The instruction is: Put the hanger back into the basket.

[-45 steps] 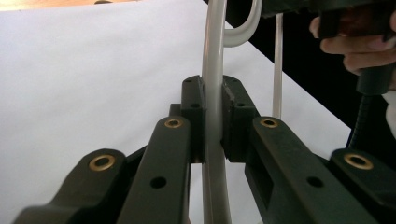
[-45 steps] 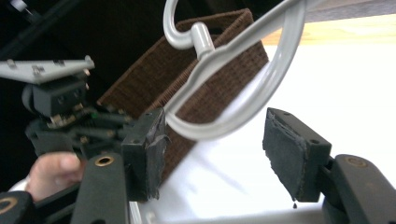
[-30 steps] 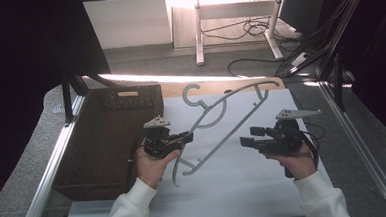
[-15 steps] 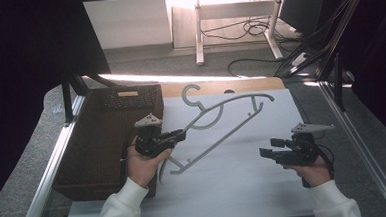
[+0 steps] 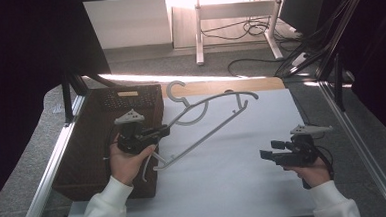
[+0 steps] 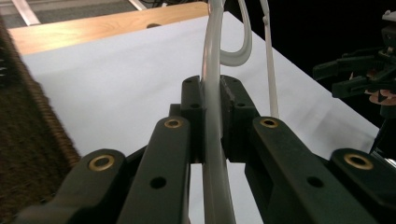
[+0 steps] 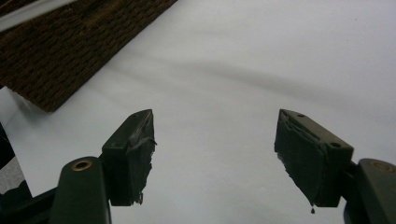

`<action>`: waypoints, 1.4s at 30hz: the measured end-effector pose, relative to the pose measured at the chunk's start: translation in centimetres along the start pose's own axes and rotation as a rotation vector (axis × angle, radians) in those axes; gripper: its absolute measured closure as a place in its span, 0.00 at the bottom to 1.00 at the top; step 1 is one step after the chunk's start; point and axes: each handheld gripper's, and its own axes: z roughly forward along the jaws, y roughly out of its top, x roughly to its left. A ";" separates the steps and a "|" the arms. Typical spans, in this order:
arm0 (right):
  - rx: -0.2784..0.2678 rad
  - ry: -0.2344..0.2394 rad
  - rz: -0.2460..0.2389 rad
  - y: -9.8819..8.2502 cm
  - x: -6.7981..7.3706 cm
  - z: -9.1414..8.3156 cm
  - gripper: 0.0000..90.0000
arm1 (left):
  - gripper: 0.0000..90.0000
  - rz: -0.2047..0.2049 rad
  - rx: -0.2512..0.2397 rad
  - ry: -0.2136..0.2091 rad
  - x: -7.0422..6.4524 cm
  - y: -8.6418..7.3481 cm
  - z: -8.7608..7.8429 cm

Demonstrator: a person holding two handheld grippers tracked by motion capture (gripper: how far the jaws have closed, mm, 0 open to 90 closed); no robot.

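Note:
A pale grey clothes hanger (image 5: 207, 136) hangs tilted above the white sheet (image 5: 235, 186), hook toward the far side. My left gripper (image 5: 164, 131) is shut on its lower arm near the basket; in the left gripper view the hanger (image 6: 211, 70) runs between the pressed pads of the left gripper (image 6: 212, 100). My right gripper (image 5: 266, 154) is low over the sheet at the front right, well apart from the hanger. Its jaws have just been opening, and in the right gripper view the right gripper (image 7: 215, 149) has nothing between its pads.
A dark woven basket (image 5: 90, 154) stands along the left edge of the sheet, right under my left hand. Metal rails (image 5: 49, 171) frame the table on both sides. A wooden strip (image 5: 260, 84) borders the far edge. Cables lie on the floor beyond.
My left gripper has carried the hanger up and left, toward the basket. My right gripper has moved away from the hanger, down to the front right of the sheet.

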 end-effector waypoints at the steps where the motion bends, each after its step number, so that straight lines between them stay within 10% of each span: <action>1: 0.000 -0.002 0.001 0.0 0.0 0.0 0.32 | 0.91 0.004 -0.003 0.003 0.2 0.1 -0.3; 21: 0.018 -0.017 0.013 -0.2 -0.5 0.3 0.32 | 0.91 0.000 -0.081 0.111 3.5 0.8 -6.9; 42: 0.035 -0.029 0.015 -0.4 -0.7 0.5 0.32 | 0.91 -0.066 -0.131 0.212 7.8 -1.7 -12.2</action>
